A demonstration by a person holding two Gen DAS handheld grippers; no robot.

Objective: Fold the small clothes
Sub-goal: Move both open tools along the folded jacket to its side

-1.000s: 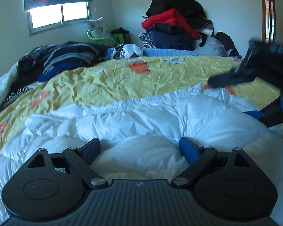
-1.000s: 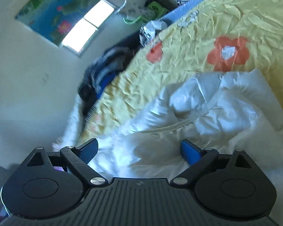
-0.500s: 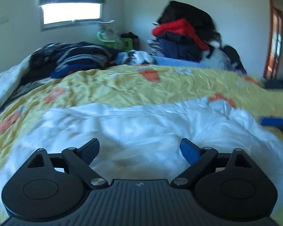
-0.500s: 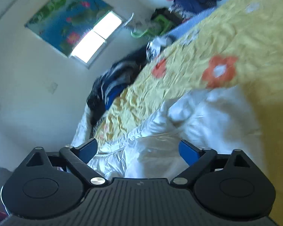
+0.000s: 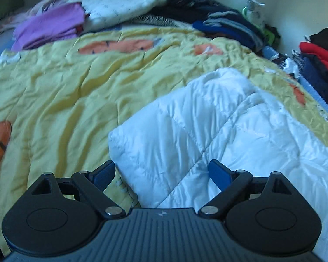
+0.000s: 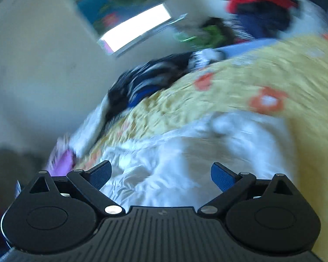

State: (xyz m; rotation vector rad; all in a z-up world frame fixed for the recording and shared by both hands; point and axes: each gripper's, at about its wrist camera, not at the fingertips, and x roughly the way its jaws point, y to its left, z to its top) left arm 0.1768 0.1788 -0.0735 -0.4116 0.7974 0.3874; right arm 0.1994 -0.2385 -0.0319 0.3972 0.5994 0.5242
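Both tongs, left (image 5: pixel 161 172) and right (image 6: pixel 160 173), gape wide and empty just above the white padded garment (image 5: pixel 218 126); the step wants a firm edge pinch.

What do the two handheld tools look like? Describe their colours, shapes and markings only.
The left tool and the right tool look identical: a black ribbed body with a tiny pale mark at its centre, two rounded black discs with triangular cut-outs, and black link arms joined by silver rivets. Each finger ends in a blue pad. No cables, sleeves or hands show.
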